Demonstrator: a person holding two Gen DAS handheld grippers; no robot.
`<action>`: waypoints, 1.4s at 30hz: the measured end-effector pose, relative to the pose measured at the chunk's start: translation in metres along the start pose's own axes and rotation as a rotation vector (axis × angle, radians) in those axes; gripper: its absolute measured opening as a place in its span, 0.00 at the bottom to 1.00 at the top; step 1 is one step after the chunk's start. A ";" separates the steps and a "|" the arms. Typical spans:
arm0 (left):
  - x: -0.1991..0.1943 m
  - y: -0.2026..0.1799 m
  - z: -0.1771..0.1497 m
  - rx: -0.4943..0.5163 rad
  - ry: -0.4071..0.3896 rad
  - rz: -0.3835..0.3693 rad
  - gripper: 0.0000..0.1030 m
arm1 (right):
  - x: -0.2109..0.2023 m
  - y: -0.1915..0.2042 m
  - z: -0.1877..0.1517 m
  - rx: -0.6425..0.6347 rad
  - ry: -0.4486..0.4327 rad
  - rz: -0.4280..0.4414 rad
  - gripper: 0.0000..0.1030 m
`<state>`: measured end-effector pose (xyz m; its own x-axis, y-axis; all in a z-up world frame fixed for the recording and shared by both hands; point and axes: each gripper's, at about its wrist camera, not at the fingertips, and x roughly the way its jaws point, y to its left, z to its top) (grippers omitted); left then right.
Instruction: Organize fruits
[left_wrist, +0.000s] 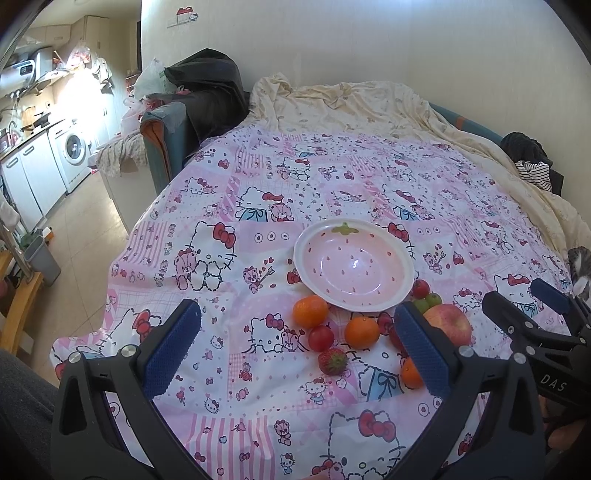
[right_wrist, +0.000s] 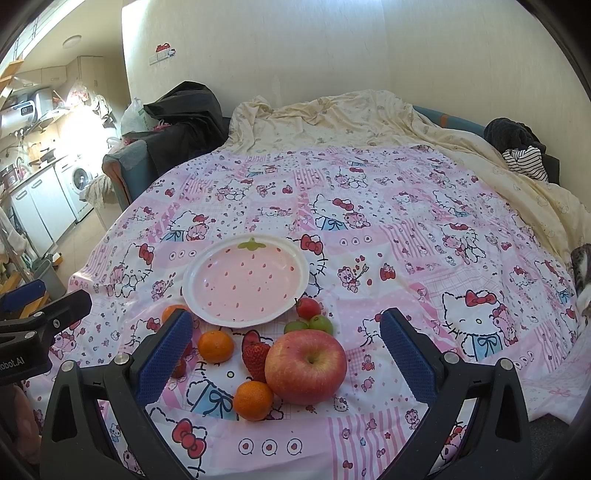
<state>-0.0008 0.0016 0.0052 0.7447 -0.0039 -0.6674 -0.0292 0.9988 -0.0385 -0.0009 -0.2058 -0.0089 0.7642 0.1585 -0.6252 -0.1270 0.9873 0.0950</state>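
Spread over the bed, a cartoon-cat quilt (right_wrist: 406, 229) carried an empty strawberry-patterned bowl (right_wrist: 245, 280). Nothing had been sorted: apple (right_wrist: 306, 365), mandarins (right_wrist: 216, 346), strawberries (right_wrist: 255, 356), and grapes (right_wrist: 320, 324) lay just beside it. Left tongs (left_wrist: 295, 349) and right tongs (right_wrist: 286, 356) were held wide open, gripping nothing.

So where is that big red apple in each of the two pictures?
Left wrist view: the apple sits low and right of centre, partly hidden behind the left gripper's right finger.
Right wrist view: the apple lies near the middle, in full view between the open fingers of the right gripper.
Shared landmark: the strawberry bowl, just beyond the apple in both.
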 end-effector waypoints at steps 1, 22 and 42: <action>0.000 0.000 0.000 0.000 0.000 -0.001 1.00 | 0.000 -0.001 -0.001 0.000 0.001 0.000 1.00; 0.001 0.000 0.000 0.000 0.003 0.001 1.00 | 0.002 0.002 -0.002 -0.002 0.007 0.000 1.00; 0.112 0.019 0.017 -0.060 0.526 -0.016 1.00 | 0.109 -0.072 0.007 0.287 0.598 0.163 1.00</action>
<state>0.0934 0.0208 -0.0580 0.3110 -0.0579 -0.9486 -0.0701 0.9940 -0.0836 0.0963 -0.2594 -0.0783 0.2582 0.3559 -0.8981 0.0249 0.9269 0.3745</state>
